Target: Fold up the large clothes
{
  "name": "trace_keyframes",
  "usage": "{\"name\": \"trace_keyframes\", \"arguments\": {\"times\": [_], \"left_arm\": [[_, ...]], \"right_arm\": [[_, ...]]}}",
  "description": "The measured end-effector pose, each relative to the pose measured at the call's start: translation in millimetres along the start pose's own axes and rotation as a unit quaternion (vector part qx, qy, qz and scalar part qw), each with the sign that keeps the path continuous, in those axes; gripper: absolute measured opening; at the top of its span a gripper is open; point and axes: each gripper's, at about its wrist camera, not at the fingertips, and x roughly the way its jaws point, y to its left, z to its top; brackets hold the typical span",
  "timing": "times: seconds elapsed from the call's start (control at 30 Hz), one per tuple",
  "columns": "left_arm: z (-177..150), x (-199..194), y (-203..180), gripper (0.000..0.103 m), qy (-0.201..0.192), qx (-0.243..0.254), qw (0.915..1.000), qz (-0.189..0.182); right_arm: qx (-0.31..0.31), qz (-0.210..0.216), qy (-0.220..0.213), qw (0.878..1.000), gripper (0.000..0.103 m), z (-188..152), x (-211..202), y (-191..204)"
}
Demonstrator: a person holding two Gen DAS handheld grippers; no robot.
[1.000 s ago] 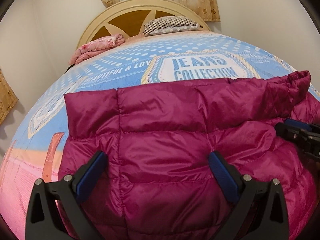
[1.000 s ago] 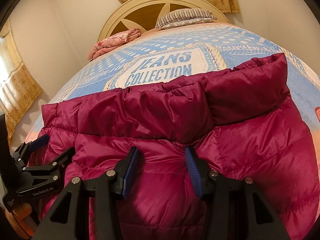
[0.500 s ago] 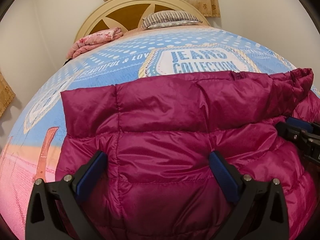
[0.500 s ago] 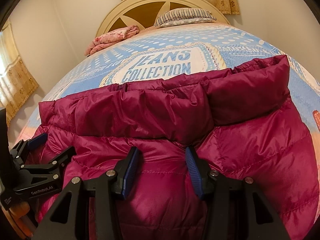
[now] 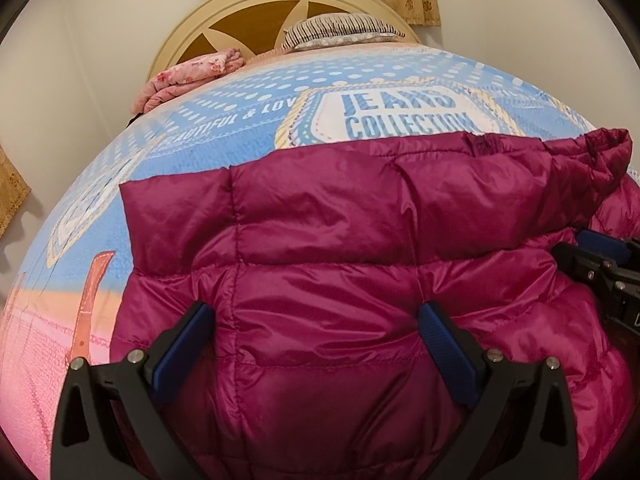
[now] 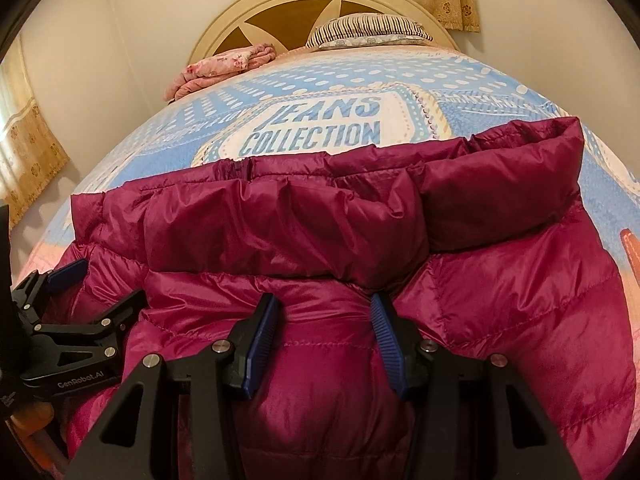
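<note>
A magenta quilted down jacket (image 5: 340, 248) lies on the bed and fills the near half of both views; it also shows in the right wrist view (image 6: 320, 240). Its far edge is folded over into a thick band. My left gripper (image 5: 316, 328) has its jaws wide apart around a puffy fold of the jacket. My right gripper (image 6: 326, 320) has its jaws closer together, pressing a fold of the jacket between the blue pads. The right gripper shows at the right edge of the left wrist view (image 5: 600, 264); the left gripper shows at the left of the right wrist view (image 6: 68, 312).
The bed has a blue printed cover (image 5: 280, 120) reading "JEANS COLLECTION". A folded pink blanket (image 5: 188, 76) and a striped pillow (image 5: 340, 30) lie by the cream headboard (image 5: 240, 20). Walls and curtains stand behind and to the left.
Both grippers have moved forward over the bed, pushing the jacket's folded edge towards the headboard. The jaw openings look the same.
</note>
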Motion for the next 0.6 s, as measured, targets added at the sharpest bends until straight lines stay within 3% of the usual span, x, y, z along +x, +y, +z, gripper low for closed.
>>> {"name": "trace_keyframes", "arguments": {"times": [0.6], "left_arm": [[-0.5,-2.9,5.5,0.103,0.002,-0.011,0.9999,-0.009]], "right_arm": [[-0.01,-0.012,0.003,1.0,0.052,-1.5,1.4,3.3]]}}
